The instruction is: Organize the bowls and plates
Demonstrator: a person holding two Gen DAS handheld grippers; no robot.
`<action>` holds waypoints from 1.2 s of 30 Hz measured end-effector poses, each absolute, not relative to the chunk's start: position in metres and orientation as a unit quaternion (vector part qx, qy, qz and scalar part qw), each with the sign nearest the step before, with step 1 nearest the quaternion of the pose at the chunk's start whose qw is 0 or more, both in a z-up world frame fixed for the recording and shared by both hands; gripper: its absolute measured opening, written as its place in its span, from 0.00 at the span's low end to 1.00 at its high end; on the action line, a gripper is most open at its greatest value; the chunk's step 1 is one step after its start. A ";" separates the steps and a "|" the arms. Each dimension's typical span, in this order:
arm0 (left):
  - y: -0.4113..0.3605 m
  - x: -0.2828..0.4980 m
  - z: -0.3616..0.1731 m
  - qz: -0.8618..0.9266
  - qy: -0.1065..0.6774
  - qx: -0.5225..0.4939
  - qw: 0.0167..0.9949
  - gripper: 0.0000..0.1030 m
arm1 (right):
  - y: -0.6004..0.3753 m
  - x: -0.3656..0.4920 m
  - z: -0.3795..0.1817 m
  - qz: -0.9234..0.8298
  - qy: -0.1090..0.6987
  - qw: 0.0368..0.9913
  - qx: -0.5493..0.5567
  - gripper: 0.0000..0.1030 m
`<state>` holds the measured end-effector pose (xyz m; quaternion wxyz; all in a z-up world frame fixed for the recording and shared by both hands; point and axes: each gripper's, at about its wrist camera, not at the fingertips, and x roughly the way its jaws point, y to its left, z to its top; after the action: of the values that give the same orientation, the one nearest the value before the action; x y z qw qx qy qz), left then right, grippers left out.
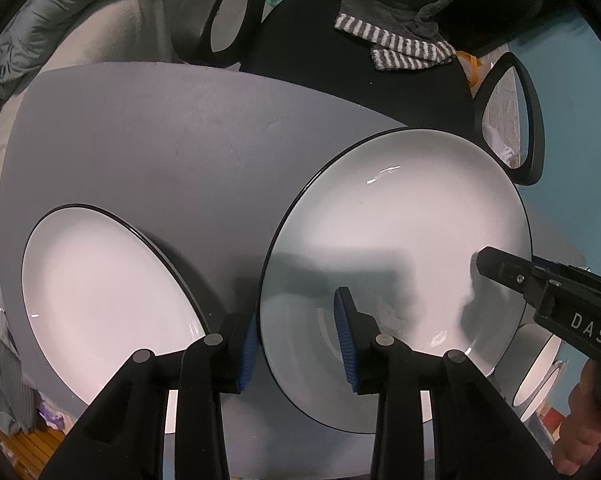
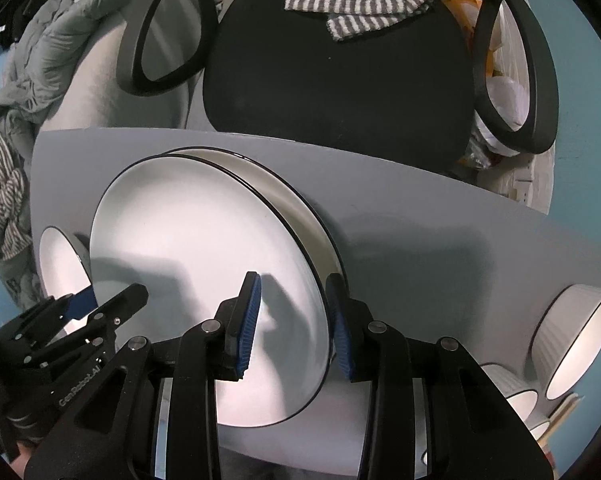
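I see my left gripper (image 1: pixel 300 344) and right gripper (image 2: pixel 294 326) each straddling the top plate's (image 1: pixel 396 248) rim, jaws apart; pad contact seems absent, though it's unclear.

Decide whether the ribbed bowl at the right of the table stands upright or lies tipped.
Tipped. The ribbed bowl lies on its side on the table: its dark-rimmed opening faces sideways, showing the white inside.

A gray table (image 2: pixel 440 240) holds the dishes. A stack of white plates (image 2: pixel 204 264) lies flat on it, its edges between the fingers (image 2: pixel 250 320) of both grippers. Another white plate (image 1: pixel 100 296) lies just outside the left fingers. White ribbed bowls (image 2: pixel 576 336) sit well outside the right fingers.
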<state>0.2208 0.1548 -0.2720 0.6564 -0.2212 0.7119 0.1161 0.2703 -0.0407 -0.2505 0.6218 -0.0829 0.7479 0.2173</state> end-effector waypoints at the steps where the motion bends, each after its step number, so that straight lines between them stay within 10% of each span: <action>1: 0.155 0.221 -0.272 0.116 0.712 -0.221 0.657 0.34 | -0.041 0.270 -0.250 0.217 0.748 0.622 -0.083 0.34; 36: 0.162 0.197 -0.251 0.122 0.696 -0.218 0.673 0.38 | -0.038 0.258 -0.237 0.208 0.702 0.656 -0.183 0.38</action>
<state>0.1975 0.1616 -0.2512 0.6734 -0.2180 0.6957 0.1224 0.2584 -0.0378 -0.2366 0.6564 -0.1827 0.7017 0.2081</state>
